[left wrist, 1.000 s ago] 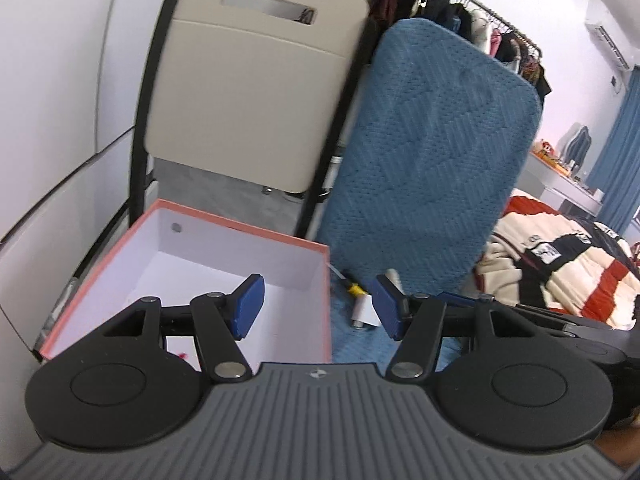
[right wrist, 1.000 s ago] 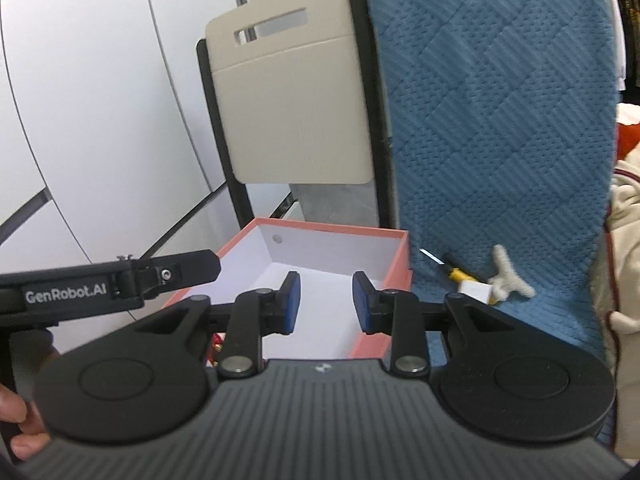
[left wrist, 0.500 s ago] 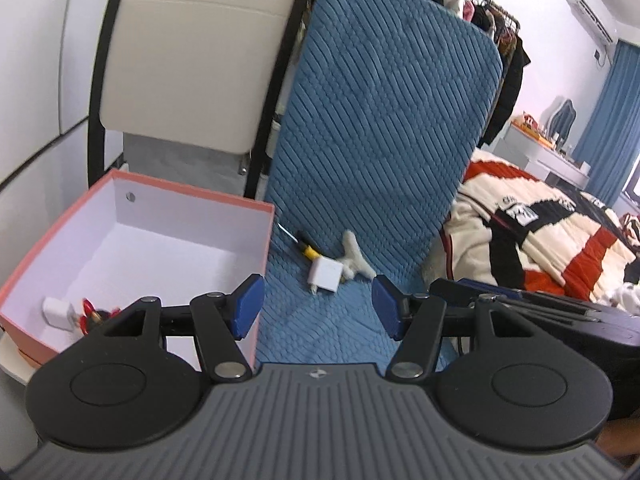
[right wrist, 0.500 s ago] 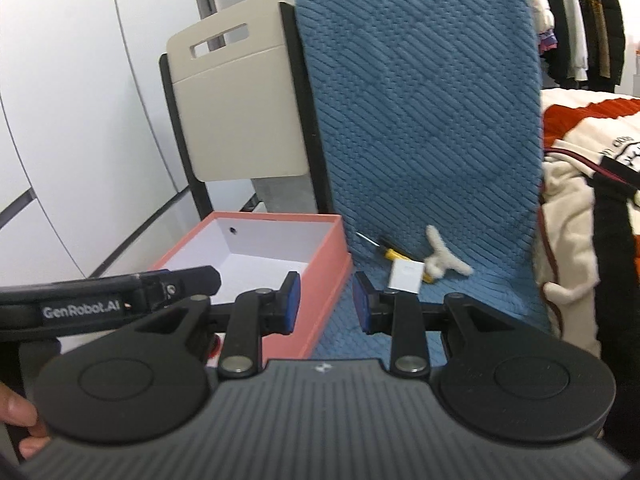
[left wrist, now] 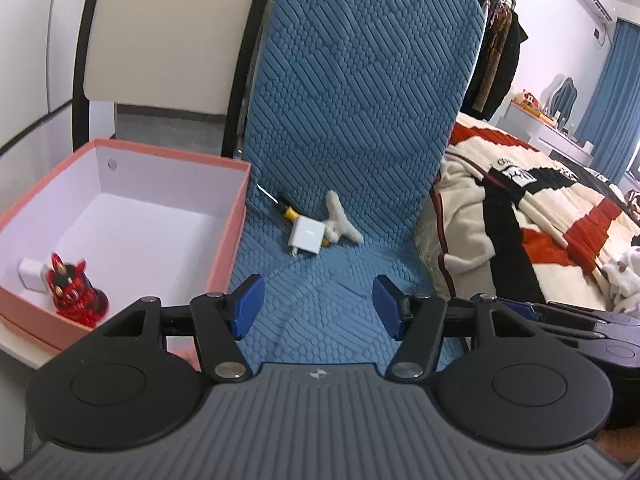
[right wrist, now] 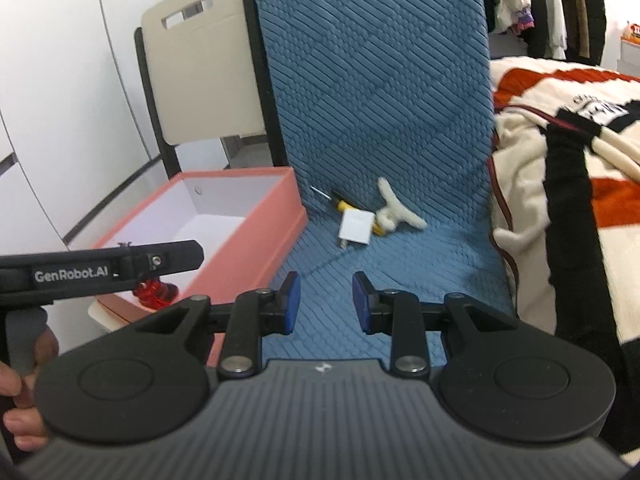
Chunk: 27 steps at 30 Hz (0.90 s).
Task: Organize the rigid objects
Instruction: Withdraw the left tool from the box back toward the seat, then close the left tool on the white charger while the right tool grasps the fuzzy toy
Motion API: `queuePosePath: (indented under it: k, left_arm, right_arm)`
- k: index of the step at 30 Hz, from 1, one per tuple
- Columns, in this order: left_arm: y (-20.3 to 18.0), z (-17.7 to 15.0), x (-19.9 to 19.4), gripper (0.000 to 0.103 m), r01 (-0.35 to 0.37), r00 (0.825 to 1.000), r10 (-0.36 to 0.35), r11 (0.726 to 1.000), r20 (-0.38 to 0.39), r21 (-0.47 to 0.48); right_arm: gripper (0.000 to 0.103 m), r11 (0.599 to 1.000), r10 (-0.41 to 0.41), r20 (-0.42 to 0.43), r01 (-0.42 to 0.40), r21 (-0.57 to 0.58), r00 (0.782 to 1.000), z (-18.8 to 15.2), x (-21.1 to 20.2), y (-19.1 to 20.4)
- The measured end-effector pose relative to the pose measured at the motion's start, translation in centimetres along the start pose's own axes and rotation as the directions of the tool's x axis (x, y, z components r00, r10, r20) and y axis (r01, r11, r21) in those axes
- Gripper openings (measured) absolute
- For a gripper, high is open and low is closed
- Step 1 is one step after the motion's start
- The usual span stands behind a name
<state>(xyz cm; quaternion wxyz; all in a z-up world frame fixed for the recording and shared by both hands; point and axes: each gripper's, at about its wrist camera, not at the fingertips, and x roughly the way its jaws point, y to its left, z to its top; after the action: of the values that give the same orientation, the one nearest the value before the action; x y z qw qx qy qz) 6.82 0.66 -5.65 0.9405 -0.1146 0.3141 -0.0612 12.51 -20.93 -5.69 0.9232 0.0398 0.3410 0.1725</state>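
Observation:
A pink box [left wrist: 224,240] with a white inside stands left of the blue quilted chair seat [left wrist: 320,280]. In the box lie a red figurine [left wrist: 74,290] and a small white cube [left wrist: 31,280]. On the seat, near the backrest, lie a white charger [left wrist: 306,236], a yellow-and-black screwdriver [left wrist: 282,208] and a white fuzzy toy [left wrist: 340,224]. My left gripper [left wrist: 318,311] is open and empty, above the seat's front. My right gripper [right wrist: 322,303] is open and empty, also short of the charger [right wrist: 356,228]. The box [right wrist: 256,240] and the figurine [right wrist: 156,290] show in the right wrist view too.
A beige chair back [left wrist: 168,32] stands behind the box. A striped blanket [left wrist: 540,216] covers a bed on the right. Clothes hang on a rack [left wrist: 496,40] behind. The left gripper's body [right wrist: 100,270] crosses the right wrist view at left.
Both grippers have swung right, from facing the box to facing the blue seat. The right gripper's jaws have opened wider. The items in the box came into view.

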Motion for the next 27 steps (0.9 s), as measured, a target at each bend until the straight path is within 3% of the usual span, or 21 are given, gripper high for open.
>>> queuePosePath:
  k: [12,27]
  left_arm:
    - [-1.9,-2.4,1.9,0.065,-0.032,0.999,0.033,0.999,-0.036,0.030]
    - [-1.5,-0.6,6.6,0.065,-0.036,0.999,0.039,0.997,-0.036,0.071]
  right_arm:
    - [0.032,1.000,-0.020,0.002,0.020,-0.002,1.000,-1.9,0.1,-3.0]
    - [0.032,0.998,-0.056,0.020,0.055,0.030,0.998,-1.3,3.8,-4.4]
